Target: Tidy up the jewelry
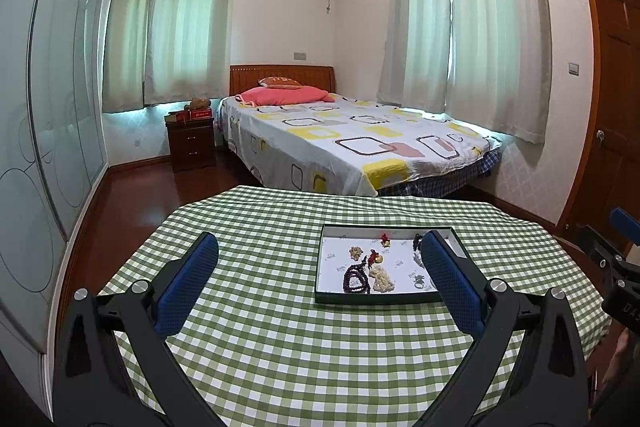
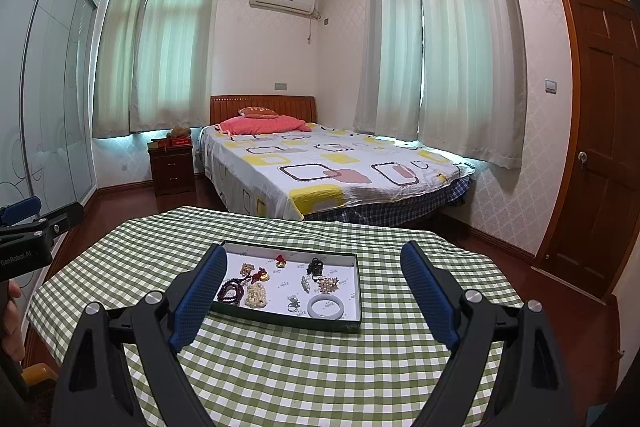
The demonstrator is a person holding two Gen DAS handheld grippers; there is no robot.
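A shallow dark-rimmed tray (image 1: 332,301) (image 2: 358,291) with a white floor lies on the green checked tablecloth. In it lie a dark bead string (image 1: 355,279) (image 2: 230,291), a pale bead cluster (image 1: 382,277) (image 2: 256,295), small red and gold charms (image 1: 385,239) (image 2: 281,259), a black pendant (image 2: 316,265), a silver ring (image 1: 419,282) (image 2: 293,304) and a pale bangle (image 2: 326,307). My left gripper (image 1: 320,263) hovers open before the tray, its right finger covering the tray's right part. My right gripper (image 2: 314,273) is open too, the tray seen between its fingers, nothing held.
The table (image 1: 280,347) (image 2: 320,367) has rounded corners and drops off to a dark wooden floor. Beyond it stand a bed (image 1: 352,143), a nightstand (image 1: 191,143), a sliding wardrobe (image 1: 48,131) at left and a door (image 2: 600,147) at right. Each view shows the other gripper at its edge.
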